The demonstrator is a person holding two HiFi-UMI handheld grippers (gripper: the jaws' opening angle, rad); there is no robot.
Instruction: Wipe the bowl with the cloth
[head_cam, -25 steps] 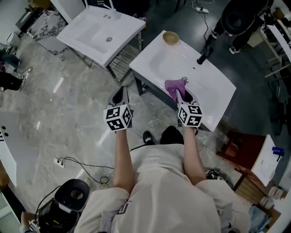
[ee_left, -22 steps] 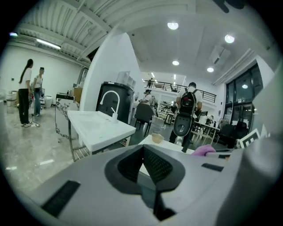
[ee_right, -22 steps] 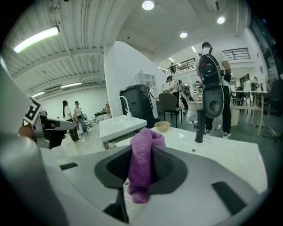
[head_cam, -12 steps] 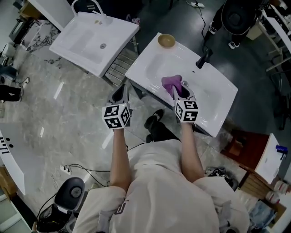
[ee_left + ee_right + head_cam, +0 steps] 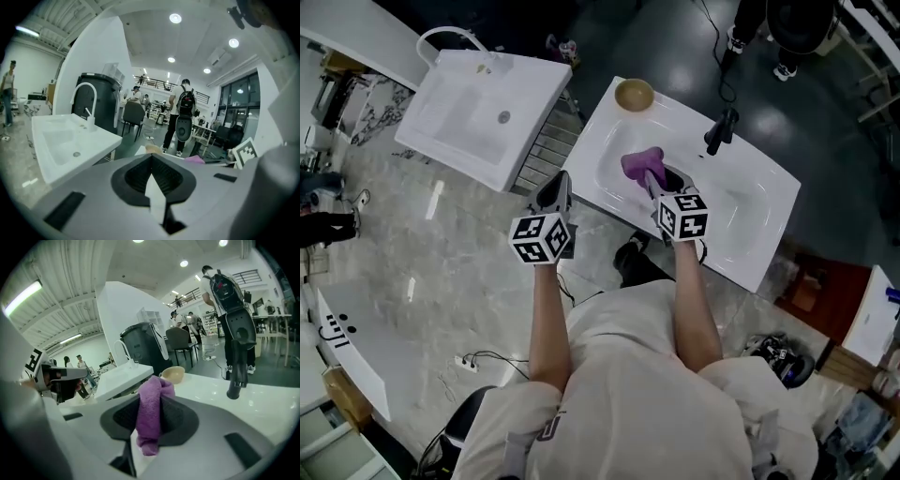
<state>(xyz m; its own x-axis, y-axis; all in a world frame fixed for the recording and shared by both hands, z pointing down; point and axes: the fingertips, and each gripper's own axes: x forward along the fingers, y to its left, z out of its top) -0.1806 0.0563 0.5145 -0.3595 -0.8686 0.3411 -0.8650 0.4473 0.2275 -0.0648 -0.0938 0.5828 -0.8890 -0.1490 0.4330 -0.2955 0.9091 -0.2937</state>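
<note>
A small tan bowl (image 5: 634, 94) stands on the far left corner of the white sink unit (image 5: 764, 202); in the right gripper view the bowl (image 5: 173, 373) shows just beyond the jaws. My right gripper (image 5: 653, 180) is over the basin, shut on a purple cloth (image 5: 641, 163) that bunches out between the jaws, the cloth (image 5: 152, 414) filling the jaw gap in its own view. My left gripper (image 5: 556, 194) hovers off the sink's front left edge, over the floor, shut and empty. In the left gripper view the bowl (image 5: 153, 149) peeks just past the shut jaws.
A black faucet (image 5: 722, 128) rises at the back of the sink. A second white sink unit (image 5: 478, 112) with a curved white tap stands to the left, a metal rack between the two. People stand in the background. Cables lie on the marble floor.
I have stepped toward the sink. Both grippers moved forward; the right one, with the cloth, now sits further over the basin, closer to the bowl.
</note>
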